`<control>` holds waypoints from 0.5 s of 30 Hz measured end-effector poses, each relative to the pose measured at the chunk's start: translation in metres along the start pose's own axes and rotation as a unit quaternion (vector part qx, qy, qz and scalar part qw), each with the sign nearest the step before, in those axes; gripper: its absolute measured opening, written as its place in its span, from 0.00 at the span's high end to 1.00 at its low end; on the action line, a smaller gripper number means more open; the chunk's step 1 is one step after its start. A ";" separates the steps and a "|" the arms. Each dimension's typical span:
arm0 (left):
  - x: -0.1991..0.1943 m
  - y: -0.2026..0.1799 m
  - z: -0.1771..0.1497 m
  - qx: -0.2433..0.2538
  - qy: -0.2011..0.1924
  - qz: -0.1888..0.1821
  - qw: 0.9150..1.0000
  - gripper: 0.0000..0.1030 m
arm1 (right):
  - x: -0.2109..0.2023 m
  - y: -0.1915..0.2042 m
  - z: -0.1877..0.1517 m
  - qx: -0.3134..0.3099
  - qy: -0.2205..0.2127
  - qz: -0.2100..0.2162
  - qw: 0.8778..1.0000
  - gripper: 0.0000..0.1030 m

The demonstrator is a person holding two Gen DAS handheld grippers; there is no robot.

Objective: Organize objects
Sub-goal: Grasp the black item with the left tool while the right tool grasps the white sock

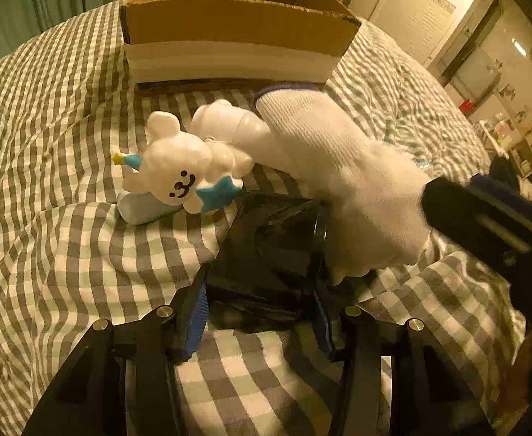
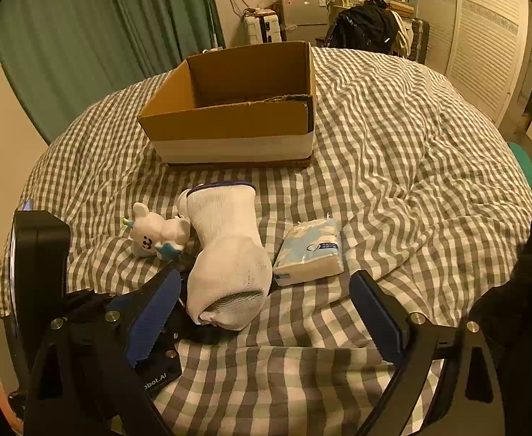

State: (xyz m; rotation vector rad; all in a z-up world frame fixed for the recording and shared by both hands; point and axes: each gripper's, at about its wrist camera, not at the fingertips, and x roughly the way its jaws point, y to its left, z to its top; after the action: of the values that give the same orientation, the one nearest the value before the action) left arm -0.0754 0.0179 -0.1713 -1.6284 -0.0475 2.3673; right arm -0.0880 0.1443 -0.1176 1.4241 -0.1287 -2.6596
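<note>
An open cardboard box [image 2: 229, 120] stands on the checked bed, also in the left wrist view [image 1: 237, 25]. In front of it lie a white bear toy [image 1: 182, 167] [image 2: 157, 234], a white sock [image 1: 338, 167] [image 2: 229, 254] and a blue-white tissue pack [image 2: 309, 250]. A black item [image 1: 269, 254] lies under the sock's toe end. My left gripper [image 1: 262, 312] is closed on this black item. My right gripper [image 2: 266, 323] is open and empty, its jaws either side of the sock's toe end. The right gripper shows at the left view's right edge [image 1: 502, 225].
The grey-white checked bedcover [image 2: 393, 152] is rumpled. Green curtains [image 2: 84, 36] hang at the back left. A white louvred wardrobe [image 2: 484, 47] stands at the right. A fridge, a suitcase and a black bag [image 2: 364, 29] are beyond the bed.
</note>
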 end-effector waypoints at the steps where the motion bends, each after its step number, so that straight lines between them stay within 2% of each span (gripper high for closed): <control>1: -0.004 0.002 0.000 -0.004 -0.006 -0.003 1.000 0.52 | 0.002 0.001 0.000 0.000 0.003 0.002 1.000 0.11; 4: -0.016 0.009 0.002 -0.014 -0.019 0.004 1.000 0.52 | 0.008 0.004 -0.001 -0.003 0.013 0.009 1.000 0.16; 6: -0.026 0.015 0.003 -0.015 -0.033 0.024 0.999 0.52 | 0.014 0.008 -0.002 -0.007 0.021 0.013 1.000 0.20; 8: -0.034 0.019 0.005 -0.008 -0.043 0.050 0.998 0.52 | 0.020 0.012 -0.003 -0.012 0.031 0.020 0.999 0.30; 9: -0.037 0.022 0.005 -0.009 -0.049 0.060 0.997 0.52 | 0.023 0.013 -0.003 -0.014 0.034 0.023 0.999 0.30; 12: -0.041 0.030 0.006 -0.019 -0.051 0.060 0.997 0.52 | 0.033 0.019 -0.003 -0.019 0.046 0.032 0.998 0.42; 15: -0.043 0.036 0.005 -0.027 -0.051 0.059 0.997 0.52 | 0.039 0.023 -0.005 -0.026 0.052 0.025 0.998 0.49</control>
State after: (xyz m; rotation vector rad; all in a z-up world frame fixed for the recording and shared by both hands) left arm -0.0724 -0.0266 -0.1366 -1.5727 -0.0378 2.5591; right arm -0.1038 0.1158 -0.1496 1.5190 -0.0843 -2.5234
